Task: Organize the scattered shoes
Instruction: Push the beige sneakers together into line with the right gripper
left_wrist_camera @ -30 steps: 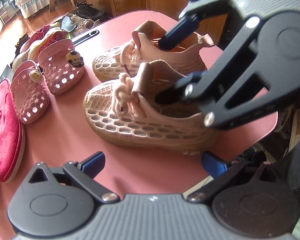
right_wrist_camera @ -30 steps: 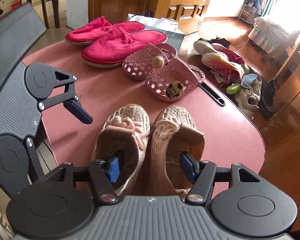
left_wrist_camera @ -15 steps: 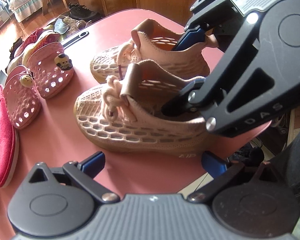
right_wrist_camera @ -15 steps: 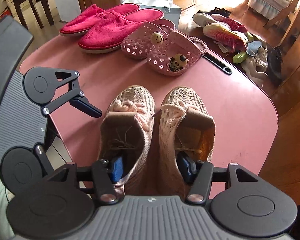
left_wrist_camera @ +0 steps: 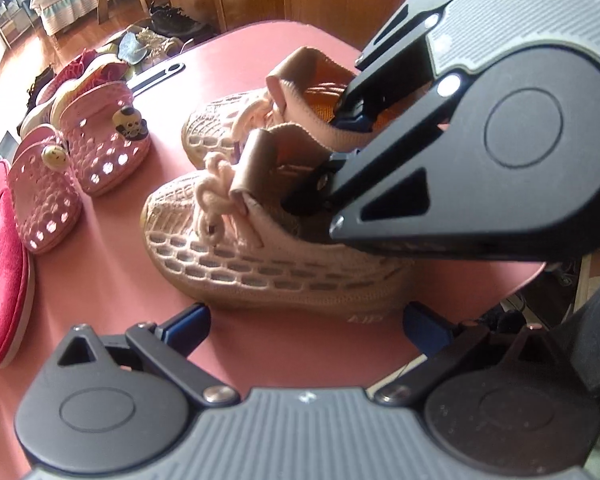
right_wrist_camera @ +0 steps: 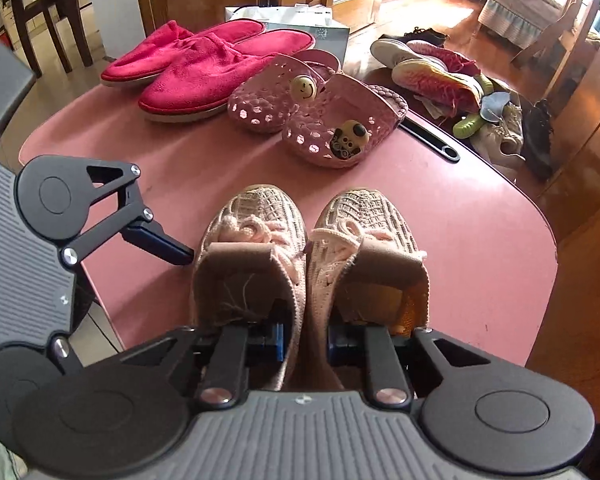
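Observation:
Two pink knit sneakers (right_wrist_camera: 256, 216) (right_wrist_camera: 364, 212) stand side by side on the pink table (right_wrist_camera: 180, 168), toes pointing away. My right gripper (right_wrist_camera: 306, 342) has one finger down inside each sneaker. Its jaws are closing, and the pads squeeze the two inner walls together. In the left wrist view the right gripper (left_wrist_camera: 332, 160) reaches into both shoe openings from the right. My left gripper (left_wrist_camera: 306, 326) is open just outside the near sneaker (left_wrist_camera: 228, 256), holding nothing. One of its fingers (right_wrist_camera: 156, 242) almost touches that sneaker's side.
Pink perforated clogs (right_wrist_camera: 332, 128) and red slippers (right_wrist_camera: 204, 76) sit in pairs further back on the table. A black shoehorn (right_wrist_camera: 428, 136) lies near the right rim. More shoes (right_wrist_camera: 440, 76) are heaped on the floor beyond. The table edge (right_wrist_camera: 540, 232) is close on the right.
The right gripper's fingers have drawn together inside the sneakers, pulling the two shoes against each other. The left gripper has stayed open in the same place.

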`<action>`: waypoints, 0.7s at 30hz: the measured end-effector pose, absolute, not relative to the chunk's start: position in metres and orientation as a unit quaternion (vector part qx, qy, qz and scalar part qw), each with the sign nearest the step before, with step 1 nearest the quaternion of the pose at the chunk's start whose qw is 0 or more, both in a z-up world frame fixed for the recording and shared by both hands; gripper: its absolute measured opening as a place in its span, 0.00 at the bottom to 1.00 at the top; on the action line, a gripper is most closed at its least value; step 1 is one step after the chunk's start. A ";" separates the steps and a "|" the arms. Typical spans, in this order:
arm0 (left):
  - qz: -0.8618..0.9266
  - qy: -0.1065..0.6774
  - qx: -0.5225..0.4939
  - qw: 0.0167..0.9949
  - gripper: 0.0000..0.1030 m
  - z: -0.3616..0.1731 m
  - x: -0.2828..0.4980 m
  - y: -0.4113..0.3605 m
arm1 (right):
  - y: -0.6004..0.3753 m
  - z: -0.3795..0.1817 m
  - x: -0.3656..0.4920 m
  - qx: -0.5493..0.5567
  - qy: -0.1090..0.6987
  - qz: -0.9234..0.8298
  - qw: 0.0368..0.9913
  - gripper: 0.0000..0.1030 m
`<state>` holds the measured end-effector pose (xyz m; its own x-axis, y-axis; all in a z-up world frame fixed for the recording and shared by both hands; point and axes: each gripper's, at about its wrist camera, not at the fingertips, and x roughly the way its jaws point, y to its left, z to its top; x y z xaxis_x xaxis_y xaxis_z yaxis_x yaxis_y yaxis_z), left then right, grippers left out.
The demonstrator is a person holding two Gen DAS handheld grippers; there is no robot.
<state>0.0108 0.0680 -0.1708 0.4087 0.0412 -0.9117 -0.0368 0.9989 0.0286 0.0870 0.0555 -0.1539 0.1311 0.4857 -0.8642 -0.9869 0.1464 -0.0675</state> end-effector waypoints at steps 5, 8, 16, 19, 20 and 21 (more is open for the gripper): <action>0.011 0.537 0.000 0.843 0.90 -0.167 0.015 0.056 | 0.044 -0.145 0.089 -0.343 0.366 0.534 0.681 0.06; -0.007 0.537 0.003 0.844 0.88 -0.166 0.015 0.044 | 0.032 -0.145 0.090 -0.344 0.370 0.525 0.684 0.05; -0.022 0.531 0.021 0.847 0.86 -0.166 0.015 0.023 | 0.009 -0.145 0.094 -0.326 0.388 0.516 0.691 0.06; -0.020 0.529 0.003 0.848 0.86 -0.171 0.014 0.026 | 0.001 -0.146 0.098 -0.305 0.388 0.519 0.698 0.07; -0.018 0.530 0.005 0.848 0.87 -0.171 0.014 0.025 | -0.001 -0.146 0.098 -0.300 0.384 0.520 0.702 0.09; -0.016 0.531 0.007 0.847 0.87 -0.172 0.013 0.025 | -0.002 -0.146 0.099 -0.294 0.384 0.520 0.704 0.13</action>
